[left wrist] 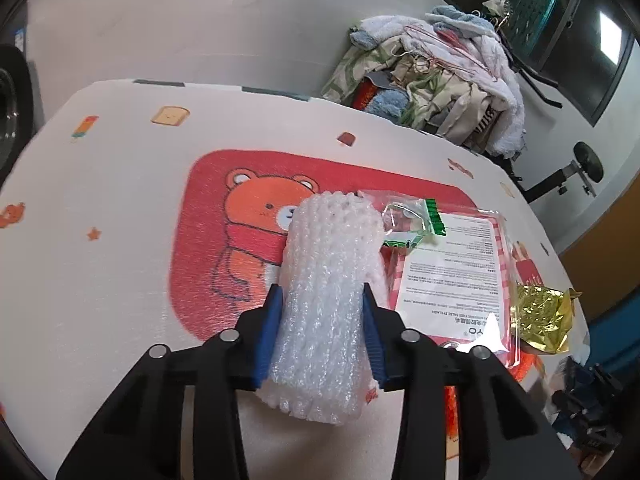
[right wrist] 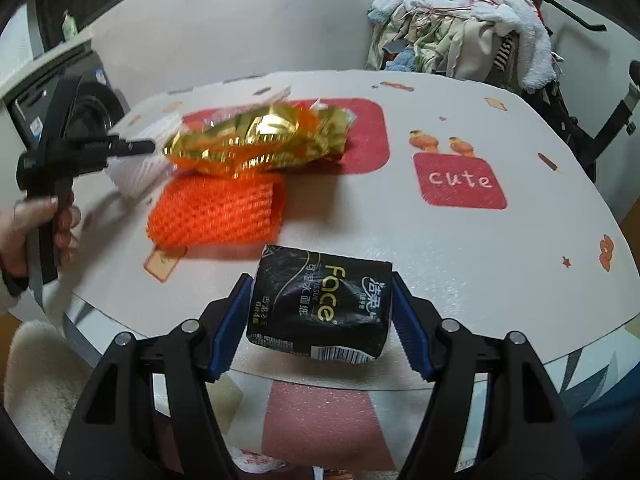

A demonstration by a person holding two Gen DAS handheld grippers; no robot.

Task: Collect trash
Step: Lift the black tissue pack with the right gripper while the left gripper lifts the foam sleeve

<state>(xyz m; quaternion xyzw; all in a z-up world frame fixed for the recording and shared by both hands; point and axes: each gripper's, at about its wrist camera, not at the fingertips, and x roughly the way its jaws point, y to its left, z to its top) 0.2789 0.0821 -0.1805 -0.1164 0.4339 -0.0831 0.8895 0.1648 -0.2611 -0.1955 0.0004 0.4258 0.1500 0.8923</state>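
Observation:
My left gripper (left wrist: 320, 300) is shut on a white foam net sleeve (left wrist: 324, 300) and holds it above the table. Beyond it lie a clear green-edged wrapper (left wrist: 408, 222), a pink checked packet with a white label (left wrist: 452, 276) and a gold foil wrapper (left wrist: 542, 318). My right gripper (right wrist: 320, 284) is shut on a black "Face" tissue pack (right wrist: 320, 308) at the table's near edge. In the right wrist view the gold foil wrapper (right wrist: 260, 136) lies on an orange foam net (right wrist: 218, 212), and the left gripper (right wrist: 136, 146) shows at the far left.
The table (left wrist: 100, 200) has a white cloth with a red bear print. A pile of clothes (left wrist: 436, 80) stands beyond the far edge. A pink and white foam sheet (right wrist: 320, 420) lies below the table's near edge. A washing machine (right wrist: 92, 104) stands at the left.

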